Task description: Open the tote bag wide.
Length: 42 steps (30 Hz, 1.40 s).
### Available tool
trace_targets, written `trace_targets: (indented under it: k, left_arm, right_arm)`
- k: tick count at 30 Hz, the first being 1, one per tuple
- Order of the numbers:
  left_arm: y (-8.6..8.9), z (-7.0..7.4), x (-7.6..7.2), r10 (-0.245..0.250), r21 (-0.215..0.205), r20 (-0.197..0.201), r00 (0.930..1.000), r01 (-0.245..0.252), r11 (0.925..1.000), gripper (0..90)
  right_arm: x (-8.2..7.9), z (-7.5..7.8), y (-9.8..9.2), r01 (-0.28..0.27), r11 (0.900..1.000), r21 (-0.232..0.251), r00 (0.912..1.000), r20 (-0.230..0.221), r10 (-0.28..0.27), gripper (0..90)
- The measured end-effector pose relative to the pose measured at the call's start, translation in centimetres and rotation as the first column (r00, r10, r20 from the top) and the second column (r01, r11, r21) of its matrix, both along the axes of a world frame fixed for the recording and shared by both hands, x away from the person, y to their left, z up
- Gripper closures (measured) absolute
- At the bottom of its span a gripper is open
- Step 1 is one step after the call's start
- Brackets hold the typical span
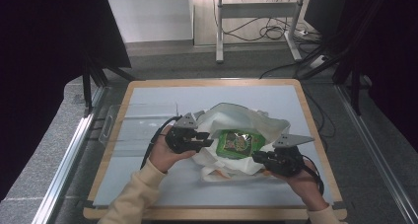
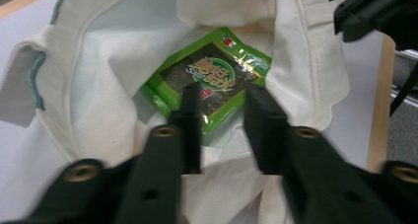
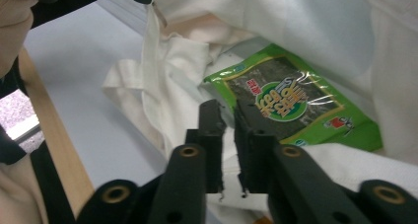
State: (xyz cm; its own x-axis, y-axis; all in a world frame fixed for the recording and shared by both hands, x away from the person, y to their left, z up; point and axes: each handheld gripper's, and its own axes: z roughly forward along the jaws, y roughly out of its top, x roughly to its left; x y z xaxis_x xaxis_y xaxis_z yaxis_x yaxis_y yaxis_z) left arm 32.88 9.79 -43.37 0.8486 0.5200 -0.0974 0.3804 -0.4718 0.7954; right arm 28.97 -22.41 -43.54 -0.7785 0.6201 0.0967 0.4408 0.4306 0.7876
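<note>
Green packet (image 1: 239,143) inside white bag (image 1: 236,116)

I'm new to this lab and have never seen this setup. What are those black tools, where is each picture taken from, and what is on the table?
A person sits at a table holding a hand-held two-jaw tool in each hand: the left gripper and the right gripper. The high view looks down from above. The other two pictures come from cameras riding on each gripper, looking along its black jaws. On the table lies a white cloth bag, opened up, with a green snack packet inside. The left gripper's jaws stand apart over the packet, holding nothing. The right gripper's jaws are nearly together on the bag's edge near the packet; whether they pinch the cloth is unclear.
</note>
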Motion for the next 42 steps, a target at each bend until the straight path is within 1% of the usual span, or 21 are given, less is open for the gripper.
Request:
trace_targets:
  k: [3, 6, 9, 11, 12, 14, 16, 19, 21, 22, 23, 26, 27, 31, 33, 36, 37, 40, 42]
  left_arm:
    - [-0.3, 0.0, 0.1, -0.014, 0.011, -0.011, 0.9998, 0.014, 0.9998, 85.1]
    - [-0.5, 0.0, 0.2, -0.014, 0.017, -0.007, 0.9999, 0.014, 0.9998, 89.8]
    - [-0.6, -0.2, 0.3, -0.023, 0.027, -0.017, 0.9996, 0.024, 0.9994, 90.0]
    - [-0.8, -0.4, 0.3, -0.017, 0.032, -0.022, 0.9996, 0.018, 0.9993, 90.0]
    - [-0.9, -0.5, 0.4, -0.014, 0.047, -0.019, 0.9997, 0.015, 0.9988, 90.0]
    - [-1.1, -0.9, 0.6, -0.011, 0.043, -0.030, 0.9995, 0.013, 0.9990, 90.0]
    - [-1.2, -1.3, 0.8, -0.007, 0.032, -0.050, 0.9987, 0.009, 0.9995, 90.0]
    - [-1.2, -1.7, 1.0, -0.010, 0.045, -0.057, 0.9983, 0.013, 0.9989, 90.0]
    - [-1.2, -1.9, 0.9, -0.014, 0.052, -0.060, 0.9981, 0.017, 0.9985, 90.0]
    - [-1.2, -2.0, 0.9, -0.009, 0.057, -0.062, 0.9980, 0.013, 0.9983, 90.0]
    - [-1.2, -2.0, 1.0, -0.015, 0.063, -0.062, 0.9980, 0.019, 0.9979, 90.0]
    - [-1.2, -2.3, 1.0, -0.017, 0.058, -0.076, 0.9970, 0.022, 0.9981, 90.0]
    - [-1.3, -2.4, 1.0, -0.014, 0.055, -0.082, 0.9966, 0.019, 0.9983, 90.0]
    - [-1.4, -2.6, 1.0, -0.021, 0.074, -0.084, 0.9963, 0.027, 0.9969, 90.0]
    - [-1.3, -2.7, 1.0, -0.025, 0.086, -0.089, 0.9958, 0.032, 0.9958, 90.0]
    - [-1.4, -2.9, 0.8, -0.027, 0.083, -0.097, 0.9949, 0.035, 0.9960, 90.0]
    - [-1.3, -2.8, 0.8, -0.034, 0.090, -0.094, 0.9950, 0.042, 0.9951, 90.0]
    - [-1.2, -2.9, 0.8, -0.030, 0.082, -0.103, 0.9942, 0.039, 0.9959, 90.0]
    - [-1.1, -3.0, 0.8, -0.033, 0.086, -0.105, 0.9940, 0.042, 0.9954, 90.0]
  right_arm:
    - [0.5, 0.2, 0.2, 0.010, 1.000, -0.001, 0.9999, 0.009, -0.009, 88.0]
    - [1.0, 0.5, 0.7, 0.008, 1.000, -0.011, 0.9998, 0.019, -0.008, 89.1]
    - [1.6, 1.0, 1.4, -0.006, 1.000, -0.025, 0.9995, 0.032, 0.006, 89.1]
    - [2.3, 1.4, 2.0, -0.012, 1.000, -0.023, 0.9993, 0.036, 0.013, 89.1]
    - [2.7, 1.6, 2.3, -0.016, 1.000, -0.024, 0.9991, 0.039, 0.017, 89.1]
    - [3.6, 2.0, 3.3, -0.022, 0.999, -0.027, 0.9991, 0.034, 0.023, 89.1]
    - [4.5, 2.1, 4.2, -0.033, 0.999, -0.032, 0.9991, 0.027, 0.034, 89.2]
    - [5.7, 1.9, 5.5, -0.053, 0.998, -0.021, 0.9986, 0.002, 0.053, 89.2]
    - [6.3, 1.7, 6.1, -0.058, 0.998, -0.038, 0.9983, 0.000, 0.058, 89.2]
    - [6.7, 1.5, 6.4, -0.060, 0.997, -0.041, 0.9982, -0.004, 0.060, 89.2]
    - [7.0, 1.4, 6.8, -0.065, 0.997, -0.042, 0.9979, -0.007, 0.065, 89.2]
    - [7.9, 1.1, 7.5, -0.074, 0.996, -0.039, 0.9972, -0.016, 0.073, 89.2]
    - [8.1, 1.0, 7.6, -0.074, 0.997, -0.036, 0.9971, -0.020, 0.073, 89.2]
    - [9.2, 0.8, 8.0, -0.070, 0.997, -0.020, 0.9971, -0.030, 0.070, 89.2]
    - [9.6, 0.6, 8.1, -0.067, 0.998, -0.020, 0.9972, -0.034, 0.066, 89.2]
    - [10.2, 0.3, 8.3, -0.067, 0.998, -0.008, 0.9964, -0.053, 0.066, 89.2]
    - [10.4, 0.1, 8.4, -0.066, 0.998, -0.009, 0.9961, -0.059, 0.065, 89.2]
    - [10.8, -0.1, 8.7, -0.069, 0.997, -0.024, 0.9954, -0.068, 0.067, 89.2]
    - [11.1, -0.2, 8.9, -0.068, 0.997, -0.023, 0.9951, -0.074, 0.066, 89.3]
